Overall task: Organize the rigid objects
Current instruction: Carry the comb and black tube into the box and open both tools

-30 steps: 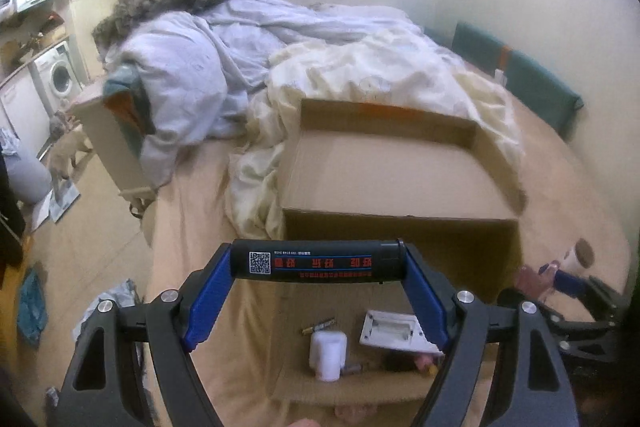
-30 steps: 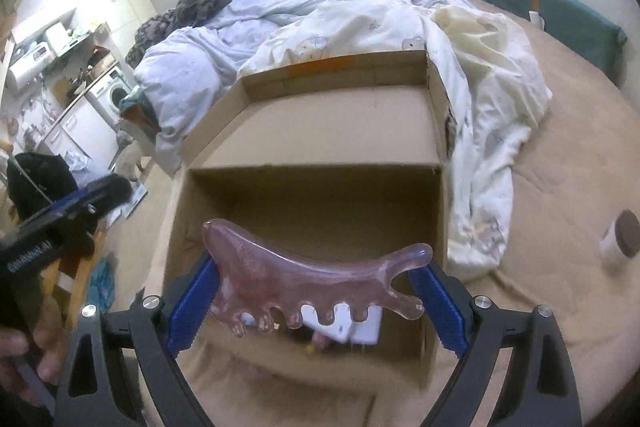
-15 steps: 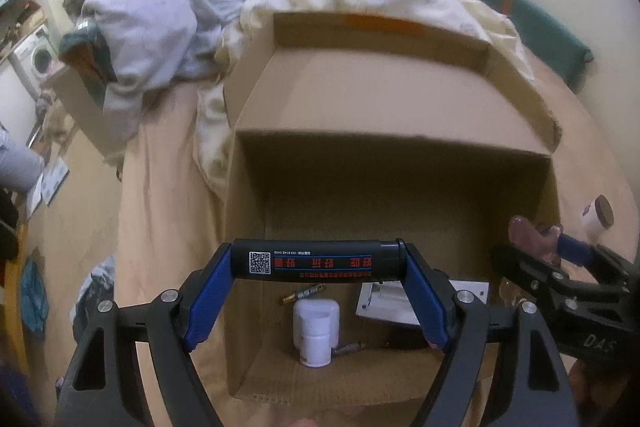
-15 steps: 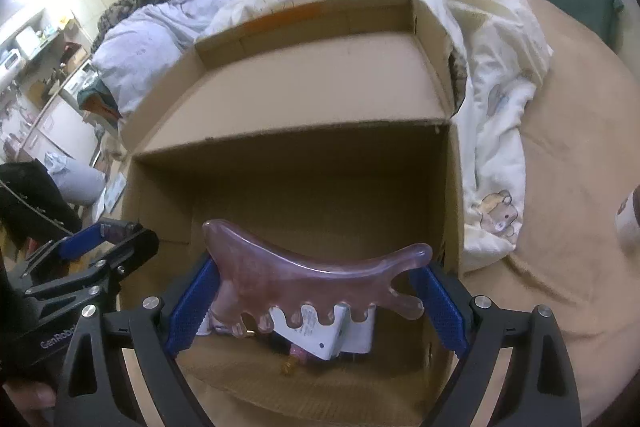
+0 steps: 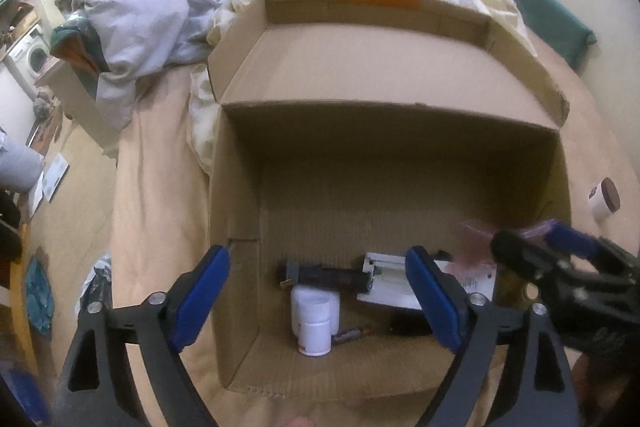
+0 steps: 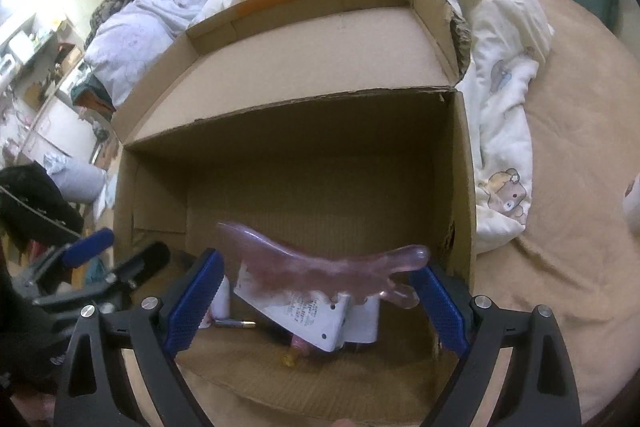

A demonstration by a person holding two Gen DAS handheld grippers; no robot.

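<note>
Left wrist view: left gripper [image 5: 316,301] over the open cardboard box [image 5: 240,211], jaws just opened wide and empty, black tube [image 5: 326,275] lying on the box floor beside a white bottle [image 5: 314,319]; right wrist view: right gripper [image 6: 316,301] jaws spread, blurred pink comb-shaped scraper [image 6: 320,263] between the fingers, grip unclear, above the box floor.

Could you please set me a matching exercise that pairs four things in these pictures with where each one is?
Things:
1. white bottle
2. pink scraper
3. brown-lidded cup
4. bear-print quilt

Places:
A. over the box, at the tips of the jaws of the right gripper
B. bunched against the far and right sides of the cardboard box
C. on the box floor, near its front wall
D. on the tan bed sheet, outside the box to its right

Pairs: 1-C, 2-A, 3-D, 4-B
</note>
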